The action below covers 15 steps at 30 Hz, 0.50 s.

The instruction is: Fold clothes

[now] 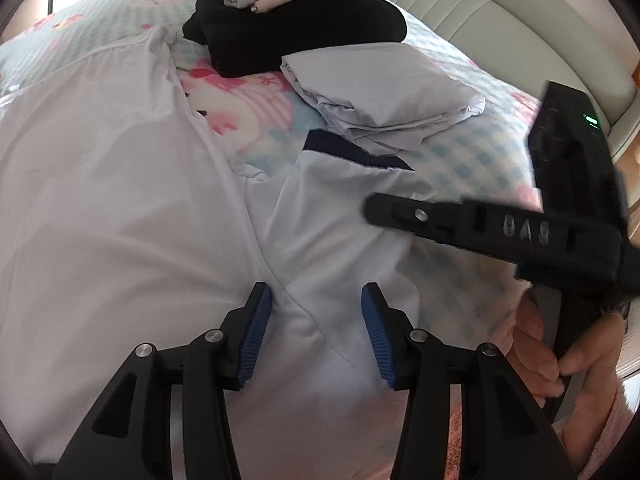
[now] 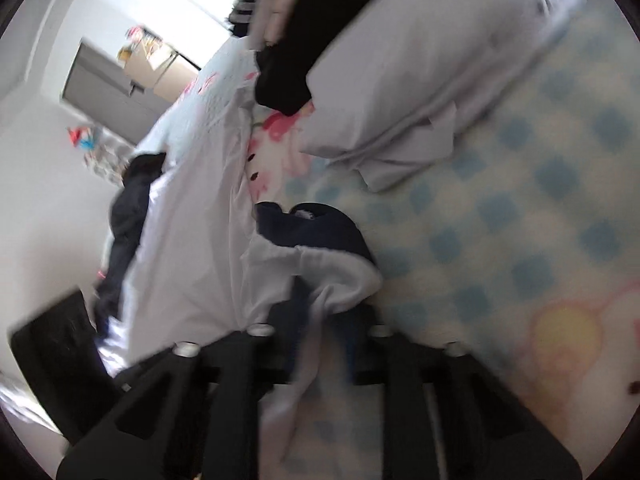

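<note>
White shirt [image 1: 120, 184] lies spread across the bed [image 1: 480, 152], filling its near-left part; its navy-trimmed sleeve [image 1: 352, 184] reaches toward the middle, just short of a folded pale garment [image 1: 384, 92]. Behind that, toward the headboard [image 1: 500, 20], a stack of folded clothes [image 1: 296, 12] with black pieces at the bottom.

Left gripper [image 1: 316, 332]: fingers [image 1: 256, 332] apart, straddling the shirt's shoulder seam area, no cloth pinched as far as I can see. Right gripper [image 2: 320, 344]: fingers together, clamped on a bunch of white sleeve cloth, which trails out between them. That view is smeared, so how deep the bite goes I cannot tell.

Risks, as I judge them:
- Sleeve grip looks like a gathered wad, not a flat edge. Carried over like that, the fold would land lumpy or twisted.
- Thin, slick-looking fabric; a shallow bite could slip out mid-swing.
- Left fingers are not holding. If the right pulls while the body is unpinned, the whole shirt may drag across the bed and lose its flat lay.
- Sleeve end is near the folded pale garment; a wide sweep could catch and muss it.
</note>
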Tool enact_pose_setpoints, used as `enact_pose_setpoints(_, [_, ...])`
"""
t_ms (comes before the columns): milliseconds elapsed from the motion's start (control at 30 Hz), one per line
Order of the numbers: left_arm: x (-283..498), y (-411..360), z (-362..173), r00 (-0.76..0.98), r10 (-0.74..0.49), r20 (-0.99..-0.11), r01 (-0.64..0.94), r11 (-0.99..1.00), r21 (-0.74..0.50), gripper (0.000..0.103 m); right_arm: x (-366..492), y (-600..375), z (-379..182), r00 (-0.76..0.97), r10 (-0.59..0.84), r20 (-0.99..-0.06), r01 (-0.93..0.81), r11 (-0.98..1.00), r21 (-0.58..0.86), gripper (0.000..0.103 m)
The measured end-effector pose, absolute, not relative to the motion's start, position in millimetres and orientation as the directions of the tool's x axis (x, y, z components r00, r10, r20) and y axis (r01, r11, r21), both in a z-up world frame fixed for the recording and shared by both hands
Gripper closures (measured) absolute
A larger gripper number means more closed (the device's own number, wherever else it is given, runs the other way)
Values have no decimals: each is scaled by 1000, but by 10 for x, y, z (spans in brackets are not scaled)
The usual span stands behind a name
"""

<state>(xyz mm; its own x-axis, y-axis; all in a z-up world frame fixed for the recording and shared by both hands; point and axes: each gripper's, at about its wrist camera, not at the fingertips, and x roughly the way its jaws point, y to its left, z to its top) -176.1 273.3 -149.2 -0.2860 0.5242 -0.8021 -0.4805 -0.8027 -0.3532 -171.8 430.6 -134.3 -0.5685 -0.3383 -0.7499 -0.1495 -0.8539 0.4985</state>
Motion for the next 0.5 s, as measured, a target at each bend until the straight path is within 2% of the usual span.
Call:
enact_pose_setpoints(100, [-1759,2712,-1422,-300,529,-794,-487,-801,-349,54,-1518,4022,-1124,-631,-55,-774,-102,-983,153,98])
enact_pose_setpoints(133, [-1774,2703,-1388,-315,526,-790,-487,-804,-342,54,-1488,4000,-1167,-615,-59,-787,-90,-985,145,98])
enact_pose_setpoints(233, [-1872,2661,-1286,-366,525,-768,-469,-818,-335,54,-1416,4173,-1395,-536,-134,-834,-140,-960,244,98])
enact_pose_setpoints(300, [-1960,2669,-1232,-379,520,-766,-465,-822,-329,54,-1365,4302,-1404,-548,-130,-826,-172,-949,263,98])
enact_pose_setpoints(500, [-2121,3078,-1167,-383,422,-822,-593,-795,-131,54,-1404,4582,-1391,-605,-180,-776,-236,-890,391,93])
